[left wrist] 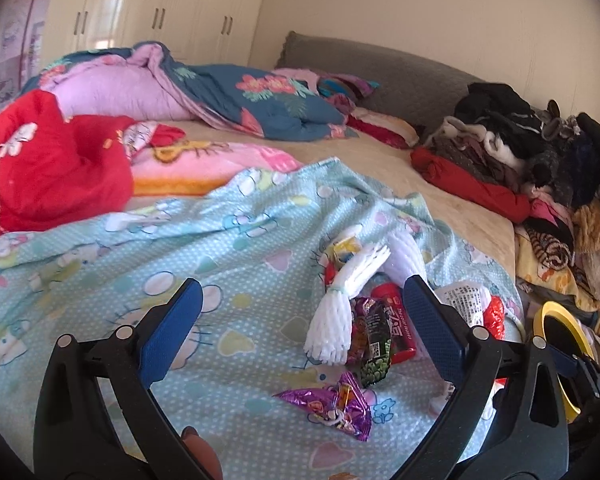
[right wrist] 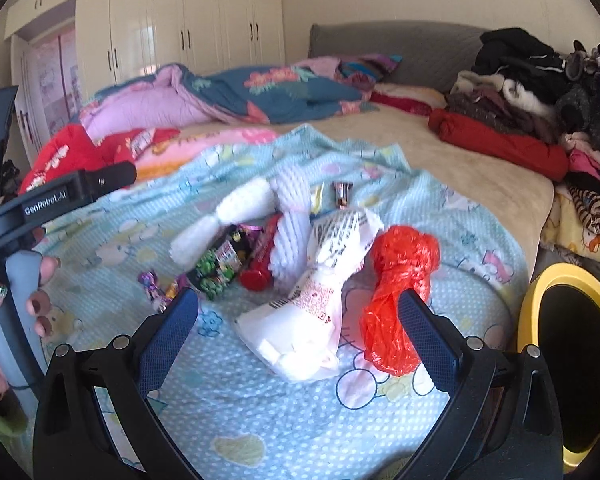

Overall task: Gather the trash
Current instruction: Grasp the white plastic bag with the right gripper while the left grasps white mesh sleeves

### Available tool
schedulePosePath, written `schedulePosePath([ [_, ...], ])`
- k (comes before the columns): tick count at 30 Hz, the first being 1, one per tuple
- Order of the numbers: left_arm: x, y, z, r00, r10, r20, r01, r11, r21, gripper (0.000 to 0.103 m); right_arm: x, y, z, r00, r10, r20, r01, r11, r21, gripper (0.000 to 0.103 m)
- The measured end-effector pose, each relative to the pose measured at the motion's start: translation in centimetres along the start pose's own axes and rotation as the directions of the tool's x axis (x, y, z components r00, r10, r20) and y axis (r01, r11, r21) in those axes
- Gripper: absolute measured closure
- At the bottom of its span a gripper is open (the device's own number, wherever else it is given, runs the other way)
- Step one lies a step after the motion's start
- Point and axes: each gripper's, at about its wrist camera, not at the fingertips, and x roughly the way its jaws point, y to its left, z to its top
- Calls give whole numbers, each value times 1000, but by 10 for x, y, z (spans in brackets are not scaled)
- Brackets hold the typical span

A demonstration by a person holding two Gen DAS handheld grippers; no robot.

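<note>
Both grippers hover over a litter pile on the light blue cartoon sheet [right wrist: 260, 412] covering the bed. The left gripper [left wrist: 300, 304] has its fingers [left wrist: 171, 326] spread wide, holding nothing, with a white foam net [left wrist: 350, 292] and a purple wrapper [left wrist: 336, 404] lying between them. The right gripper [right wrist: 298, 312] also has its fingers [right wrist: 426, 336] wide apart and empty; a white plastic bag [right wrist: 320, 300] lies between them, and a crumpled red bag [right wrist: 396, 292] is just beside the right-hand finger. A yellow-rimmed bin [right wrist: 540, 292] stands at the bed's right edge.

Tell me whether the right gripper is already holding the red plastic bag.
No. The right gripper is open, and the red plastic bag lies on the blanket.
</note>
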Motion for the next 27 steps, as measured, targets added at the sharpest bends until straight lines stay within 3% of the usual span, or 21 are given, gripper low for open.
schedulePosePath([
  [5,42,-1,-3,992,-48,-114,49,999,5,13,24,-2,-3,996,24,-85,-23,1000,14,29],
  [10,74,0,-11,971,-72,-229,68,997,-27,31,41,0,-7,991,27,-132,-25,1000,13,30],
  [16,94,0,-24,942,-111,-318,98,994,-56,55,52,7,-10,986,23,-165,-26,1000,-13,41],
  [20,96,-4,-28,934,-122,-336,108,992,-60,85,52,6,-12,986,43,-164,-44,999,-6,52],
  [23,87,-5,-24,942,-125,-312,110,992,-65,89,46,1,-12,986,77,-150,-76,997,13,56],
  [27,62,-12,-11,962,-131,-238,120,991,-60,90,19,-10,-5,987,145,-65,-141,988,61,57],
])
